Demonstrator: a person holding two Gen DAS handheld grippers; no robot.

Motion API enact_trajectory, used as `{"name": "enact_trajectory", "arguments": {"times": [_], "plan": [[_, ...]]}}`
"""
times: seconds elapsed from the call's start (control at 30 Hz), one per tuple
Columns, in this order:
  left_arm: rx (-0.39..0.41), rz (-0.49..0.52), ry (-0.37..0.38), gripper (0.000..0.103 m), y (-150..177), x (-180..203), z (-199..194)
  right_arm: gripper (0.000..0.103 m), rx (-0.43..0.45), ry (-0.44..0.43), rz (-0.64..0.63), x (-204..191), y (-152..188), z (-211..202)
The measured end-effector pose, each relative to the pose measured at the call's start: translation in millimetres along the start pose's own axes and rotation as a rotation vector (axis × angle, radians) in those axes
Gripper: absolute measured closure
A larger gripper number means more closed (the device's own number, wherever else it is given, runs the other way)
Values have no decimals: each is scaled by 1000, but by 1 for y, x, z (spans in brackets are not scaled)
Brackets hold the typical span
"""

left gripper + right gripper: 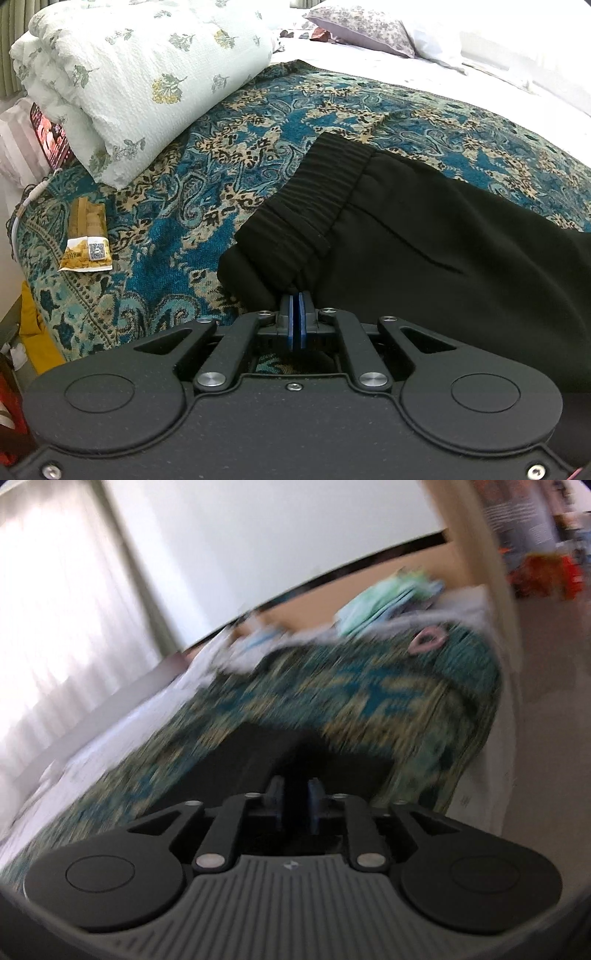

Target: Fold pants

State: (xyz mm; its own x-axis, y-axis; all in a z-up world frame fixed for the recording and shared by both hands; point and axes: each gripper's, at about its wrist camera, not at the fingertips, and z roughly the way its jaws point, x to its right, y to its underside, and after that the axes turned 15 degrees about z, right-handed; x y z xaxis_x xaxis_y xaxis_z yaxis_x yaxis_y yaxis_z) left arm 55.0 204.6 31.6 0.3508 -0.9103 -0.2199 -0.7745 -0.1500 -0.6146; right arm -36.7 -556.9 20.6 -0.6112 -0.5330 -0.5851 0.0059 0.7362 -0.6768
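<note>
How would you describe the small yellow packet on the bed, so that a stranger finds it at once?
Start at the bed's blue patterned cover, then find the folded white floral quilt on its left side. Just below the quilt's lower corner, near the cover's left edge, lies the packet. It is the only flat yellow thing there, with a square code on its white end.

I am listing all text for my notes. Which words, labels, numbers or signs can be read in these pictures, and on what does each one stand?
No text can be read in either view.
Yellow packet on the patterned bedspread: a square code label and print, too small to read.
Phone screen beside the folded quilt: picture only, too small.
Hanging poster: lines of print, blurred.
Right hand-held gripper: small logo mark, no letters.
</note>
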Motion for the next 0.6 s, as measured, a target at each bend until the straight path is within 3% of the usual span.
{"name": "enact_trajectory", "arguments": {"times": [0.03, 0.13, 0.23, 0.47, 0.53, 0.6], "plan": [[0, 4, 1, 96, -1, 0, 0, 54, -10, -16, -20, -2, 4, -2], [-2, 6, 1, 96, -3, -3, 2, 44, -28, -31, -123, -16, 15, -4], [3, 24, -10, 96, -6, -1, 4, 42, -23, 29, -173, -29, 15, 12], [9, 37, -18, 96, -6, 1, 5, 40, -62, 22, -30, -27, -24, 68], [10, 35, -14, 96, -6, 0, 5, 91, -71, 35, 1, -24, -36, 72], [11, 35, -12, 96, -6, 0, 5, 96, -60, 2, 36, -19, -45, 65]]}}
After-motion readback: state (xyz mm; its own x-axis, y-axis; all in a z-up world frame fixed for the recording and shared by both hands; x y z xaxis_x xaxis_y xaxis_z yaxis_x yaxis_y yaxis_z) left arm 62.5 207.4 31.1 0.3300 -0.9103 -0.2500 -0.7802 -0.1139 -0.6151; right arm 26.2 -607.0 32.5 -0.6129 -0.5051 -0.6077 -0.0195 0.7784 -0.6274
